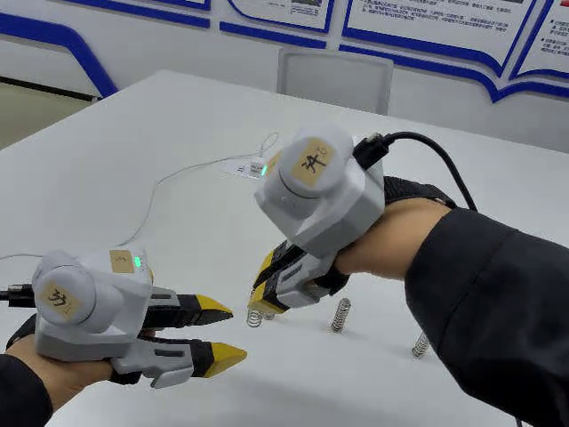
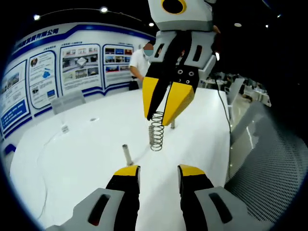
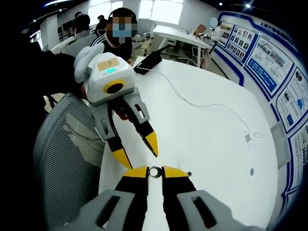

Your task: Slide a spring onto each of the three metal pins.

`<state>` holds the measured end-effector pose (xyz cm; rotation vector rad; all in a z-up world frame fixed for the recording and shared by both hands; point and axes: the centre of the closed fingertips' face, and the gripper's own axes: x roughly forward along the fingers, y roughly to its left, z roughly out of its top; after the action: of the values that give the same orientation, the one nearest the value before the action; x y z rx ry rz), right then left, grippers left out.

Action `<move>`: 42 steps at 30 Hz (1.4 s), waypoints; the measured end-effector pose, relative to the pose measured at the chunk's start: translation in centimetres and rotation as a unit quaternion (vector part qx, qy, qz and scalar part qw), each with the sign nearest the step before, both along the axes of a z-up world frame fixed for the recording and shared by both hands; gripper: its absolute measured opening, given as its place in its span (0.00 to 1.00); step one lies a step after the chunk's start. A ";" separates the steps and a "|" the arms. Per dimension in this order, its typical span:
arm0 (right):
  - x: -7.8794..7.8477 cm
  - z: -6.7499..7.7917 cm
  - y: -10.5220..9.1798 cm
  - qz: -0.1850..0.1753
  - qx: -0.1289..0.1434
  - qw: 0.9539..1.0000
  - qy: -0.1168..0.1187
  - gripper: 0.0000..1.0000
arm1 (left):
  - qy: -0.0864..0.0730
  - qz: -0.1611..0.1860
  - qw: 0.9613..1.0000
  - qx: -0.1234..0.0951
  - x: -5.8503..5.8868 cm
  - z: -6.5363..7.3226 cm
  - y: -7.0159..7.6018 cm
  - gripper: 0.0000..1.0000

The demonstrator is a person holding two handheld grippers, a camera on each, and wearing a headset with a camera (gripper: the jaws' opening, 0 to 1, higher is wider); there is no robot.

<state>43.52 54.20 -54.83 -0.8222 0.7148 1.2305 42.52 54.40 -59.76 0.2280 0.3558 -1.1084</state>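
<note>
Left gripper view is showing, nearest, the left gripper (image 2: 158, 169) with its two yellow-tipped jaws standing apart and gripping nothing. Just beyond them one bare metal pin (image 2: 127, 154) is standing upright on the white table (image 2: 77, 159). A little farther, the right gripper (image 2: 161, 118) is pointing down from above and is clenching the top of a spring (image 2: 156, 137). The spring is hanging upright beside the pin, not on it; I cannot tell if its lower end is touching the table. In the head view two other springs are standing near the right gripper, one (image 1: 340, 314) close and one (image 1: 420, 345) more to the right. Far behind, a thin white cable (image 1: 178, 173) is lying across the table.
</note>
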 end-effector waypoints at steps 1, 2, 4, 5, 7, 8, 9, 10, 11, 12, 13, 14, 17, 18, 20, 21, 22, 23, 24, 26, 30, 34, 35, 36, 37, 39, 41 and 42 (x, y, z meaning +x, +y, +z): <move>0.3 0.1 -0.1 -0.003 0.001 1.000 -0.001 0.11 | 0.002 0.002 1.000 0.000 0.0 -0.1 0.1 0.33; 0.5 0.1 -0.3 -0.006 0.000 1.000 -0.003 0.11 | 0.004 0.003 1.000 0.001 0.0 -0.2 0.2 0.33; 0.9 0.2 -0.6 -0.012 0.001 1.000 -0.006 0.11 | 0.006 0.007 1.000 0.001 0.1 -0.3 0.3 0.35; 1.1 0.3 -0.7 -0.014 0.001 1.000 -0.007 0.11 | 0.007 0.009 1.000 0.001 0.1 -0.3 0.3 0.37; 1.6 0.4 -1.0 -0.020 0.000 1.000 -0.009 0.11 | 0.008 0.013 1.000 0.000 0.2 -0.2 0.4 0.38; 1.9 0.5 -1.3 -0.024 0.000 1.000 -0.013 0.11 | 0.009 0.015 1.000 -0.001 0.3 -0.2 0.4 0.38; 2.0 0.5 -1.5 -0.026 0.000 1.000 -0.013 0.11 | 0.010 0.017 1.000 -0.002 0.3 -0.2 0.4 0.39; 2.2 0.6 -1.6 -0.029 0.001 0.999 -0.013 0.11 | 0.010 0.018 1.000 -0.003 0.3 -0.2 0.5 0.39; 2.5 0.8 -1.7 -0.032 0.003 0.999 -0.014 0.11 | 0.011 0.020 1.000 -0.004 0.3 -0.2 0.5 0.40; 2.7 0.8 -1.9 -0.035 0.003 0.999 -0.015 0.11 | 0.012 0.021 1.000 -0.004 0.3 -0.2 0.5 0.40; 3.0 0.9 -2.0 -0.038 0.004 0.999 -0.018 0.11 | 0.012 0.023 1.000 -0.005 0.3 -0.2 0.5 0.41; 3.2 1.0 -2.1 -0.041 0.005 0.999 -0.020 0.11 | 0.013 0.024 1.000 -0.005 0.3 -0.3 0.5 0.42; 4.0 1.0 -2.2 -0.049 0.007 0.998 -0.024 0.11 | 0.015 0.025 1.000 -0.004 0.3 -0.3 0.5 0.43; 4.3 0.8 -2.2 -0.053 0.008 0.998 -0.024 0.11 | 0.016 0.025 1.000 -0.003 0.2 -0.3 0.4 0.43; 4.7 0.6 -2.2 -0.057 0.010 0.998 -0.024 0.11 | 0.017 0.025 1.000 -0.003 0.2 -0.3 0.4 0.44; 5.0 0.4 -2.1 -0.060 0.009 0.998 -0.025 0.11 | 0.018 0.026 1.000 -0.003 0.2 -0.4 0.4 0.44; 5.3 0.2 -2.1 -0.062 0.009 0.998 -0.026 0.11 | 0.019 0.026 0.999 -0.002 0.2 -0.4 0.4 0.45; 5.7 0.0 -2.1 -0.064 0.008 0.997 -0.029 0.11 | 0.019 0.026 0.999 -0.002 0.1 -0.4 0.4 0.45; 5.9 -0.1 -2.1 -0.067 0.007 0.997 -0.030 0.11 | 0.019 0.025 0.999 -0.002 0.1 -0.4 0.4 0.45; 6.5 -0.4 -2.1 -0.072 0.007 0.997 -0.028 0.11 | 0.021 0.025 0.999 -0.002 0.1 -0.4 0.4 0.45; 7.4 -1.2 -2.1 -0.083 0.005 0.996 -0.026 0.11 | 0.022 0.023 0.999 -0.001 0.0 -0.5 0.3 0.46; 7.9 -2.2 -2.2 -0.093 0.003 0.995 -0.020 0.11 | 0.023 0.022 1.000 0.000 0.0 -0.6 0.3 0.46; 8.1 -2.4 -2.2 -0.097 0.003 0.995 -0.018 0.11 | 0.022 0.021 1.000 0.001 0.0 -0.6 0.3 0.47; 8.2 -2.6 -2.3 -0.098 0.002 0.995 -0.017 0.11 | 0.022 0.021 1.000 0.002 0.0 -0.6 0.3 0.47; 8.3 -2.7 -2.3 -0.100 0.002 0.995 -0.016 0.11 | 0.022 0.021 1.000 0.002 0.0 -0.6 0.3 0.47; 8.4 -3.0 -2.2 -0.102 0.002 0.995 -0.013 0.11 | 0.023 0.020 1.000 0.003 0.0 -0.7 0.3 0.47; 8.4 -3.2 -2.1 -0.103 0.002 0.995 -0.011 0.11 | 0.024 0.019 1.000 0.004 0.0 -0.7 0.3 0.47; 8.4 -3.3 -2.1 -0.104 0.002 0.995 -0.010 0.11 | 0.024 0.019 1.000 0.004 0.0 -0.8 0.3 0.48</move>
<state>51.94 52.10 -58.11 -0.7358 0.7605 1.0351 42.50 54.68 -60.53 0.2015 0.4056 -1.0765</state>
